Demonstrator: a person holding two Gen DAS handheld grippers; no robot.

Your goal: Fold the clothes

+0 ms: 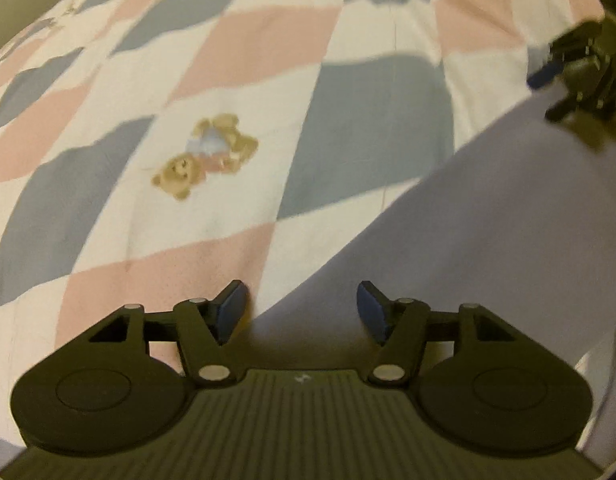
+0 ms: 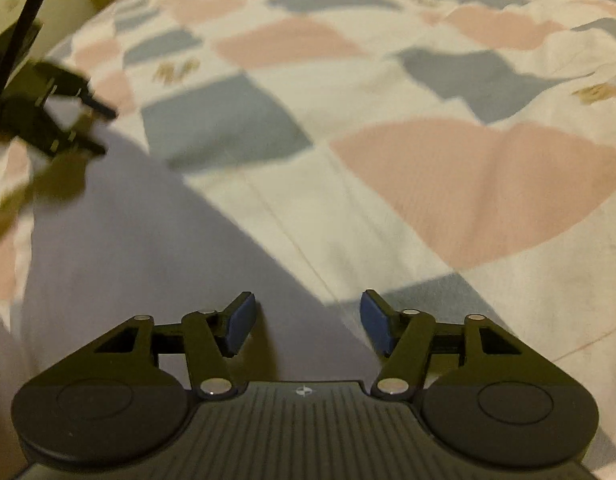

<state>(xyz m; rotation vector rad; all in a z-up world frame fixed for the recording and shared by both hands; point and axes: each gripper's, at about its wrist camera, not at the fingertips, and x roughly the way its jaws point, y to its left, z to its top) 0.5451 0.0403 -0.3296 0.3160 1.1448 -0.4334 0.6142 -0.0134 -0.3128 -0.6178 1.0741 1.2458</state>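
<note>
Lavender cloth, the garment to be folded, lay smooth on a checked bedspread of pink, grey-blue and white squares, one of them printed with teddy bears. In the left wrist view it filled the lower right; in the right wrist view it filled the lower left, so it lay between the two tools. The left gripper stood wide, nothing between its blue pads, straddling the garment's edge. The right gripper was likewise spread and empty over the opposite edge.

The likeliest slip was a pinch that caught the bedspread along with the garment, since both were soft and lay flush. A bite on only one layer, or uneven lifts from the two sides, would probably skew the fold. Both views were blurred, so the exact hem line could not be told.
</note>
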